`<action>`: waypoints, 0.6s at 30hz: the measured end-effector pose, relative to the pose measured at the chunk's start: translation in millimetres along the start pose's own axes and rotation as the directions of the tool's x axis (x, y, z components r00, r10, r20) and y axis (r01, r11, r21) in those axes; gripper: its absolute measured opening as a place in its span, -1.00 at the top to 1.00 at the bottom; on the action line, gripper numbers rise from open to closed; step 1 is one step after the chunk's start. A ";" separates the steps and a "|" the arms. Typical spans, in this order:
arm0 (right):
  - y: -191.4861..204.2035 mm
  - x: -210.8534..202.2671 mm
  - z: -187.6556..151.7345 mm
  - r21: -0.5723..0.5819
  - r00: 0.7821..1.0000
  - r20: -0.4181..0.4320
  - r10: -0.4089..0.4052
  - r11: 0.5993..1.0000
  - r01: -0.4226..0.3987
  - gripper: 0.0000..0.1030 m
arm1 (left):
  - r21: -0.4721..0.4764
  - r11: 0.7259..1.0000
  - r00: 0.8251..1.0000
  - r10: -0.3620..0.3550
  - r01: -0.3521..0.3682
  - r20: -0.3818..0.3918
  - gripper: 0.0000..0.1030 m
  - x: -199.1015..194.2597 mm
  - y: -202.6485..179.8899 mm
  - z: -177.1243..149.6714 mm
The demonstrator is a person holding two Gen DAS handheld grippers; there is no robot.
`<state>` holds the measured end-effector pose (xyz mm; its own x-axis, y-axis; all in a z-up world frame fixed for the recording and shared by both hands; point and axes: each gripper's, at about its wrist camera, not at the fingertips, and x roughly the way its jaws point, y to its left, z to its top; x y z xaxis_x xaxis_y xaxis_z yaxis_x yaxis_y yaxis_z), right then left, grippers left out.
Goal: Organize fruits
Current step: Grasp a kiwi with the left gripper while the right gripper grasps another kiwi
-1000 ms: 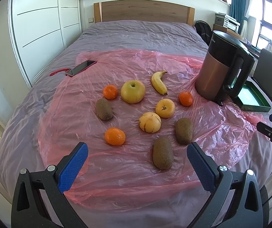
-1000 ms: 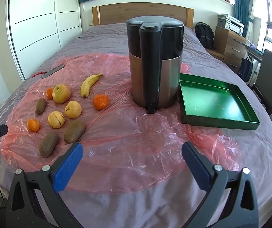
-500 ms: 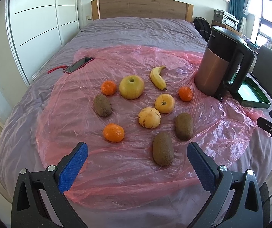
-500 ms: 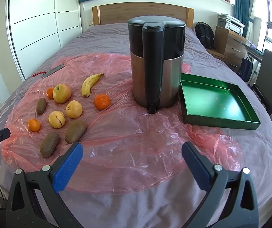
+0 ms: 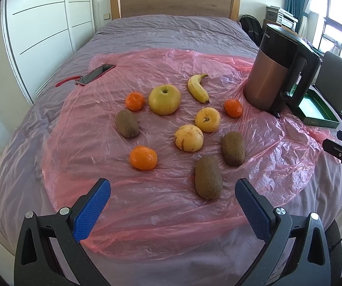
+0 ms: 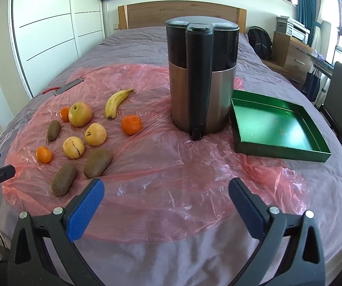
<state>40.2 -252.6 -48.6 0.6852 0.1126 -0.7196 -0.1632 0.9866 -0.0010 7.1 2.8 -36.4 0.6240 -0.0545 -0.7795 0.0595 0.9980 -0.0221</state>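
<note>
On the bed [image 5: 171, 33], a pink plastic sheet [image 5: 161, 205] is spread and the fruits are laid loose upon it. In the left wrist view, the left gripper [image 5: 172, 193] is held above the sheet's near edge, its jaws spread wide with nothing between them. A kiwi [image 5: 208, 176] is seen just ahead at about one o'clock, with a second kiwi [image 5: 233, 148] beyond it and a third kiwi [image 5: 127, 123] at eleven o'clock. A mandarin [image 5: 143, 157] lies near twelve o'clock, closer than two yellow round fruits [image 5: 189, 137]. Farther off, an apple [image 5: 164, 99] is flanked by a mandarin at its left [image 5: 135, 101] and a banana [image 5: 197, 88] at its right; another mandarin [image 5: 233, 108] sits near the kettle [image 5: 276, 76].

In the right wrist view, the right gripper [image 6: 166, 193] is likewise held with jaws wide apart and empty. The kettle stands at twelve o'clock, and an empty green tray [image 6: 309, 153] is set just beside it at two o'clock. The fruits are grouped at ten o'clock, well apart from the tray. A phone [image 5: 97, 73] lies at the sheet's far left edge.
</note>
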 end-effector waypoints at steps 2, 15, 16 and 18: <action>2.6 3.0 -0.8 -0.001 1.000 -0.006 0.009 1.000 -0.009 -1.00 | 0.009 1.000 1.000 -0.007 0.008 -0.017 -0.98 2.5 3.4 -5.2; 51.6 41.1 -1.1 -0.016 0.984 -0.084 0.159 0.987 -0.160 -1.00 | -0.024 0.998 0.995 -0.062 0.060 -0.073 -0.98 21.4 10.0 -21.8; 58.9 46.0 0.5 -0.022 0.980 -0.093 0.176 0.984 -0.179 -1.00 | -0.016 0.998 0.995 -0.068 0.067 -0.073 -0.98 23.7 5.9 -22.0; 69.5 54.1 4.0 -0.023 0.973 -0.105 0.207 0.977 -0.211 -1.00 | -0.009 0.996 0.993 -0.090 0.089 -0.079 -0.95 29.0 -0.5 -21.5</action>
<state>68.7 -177.5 -84.9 0.5585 0.3015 -0.7728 -0.3203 0.9377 0.1344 8.5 1.5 -72.5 0.5528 -0.1411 -0.8213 0.1078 0.9894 -0.0974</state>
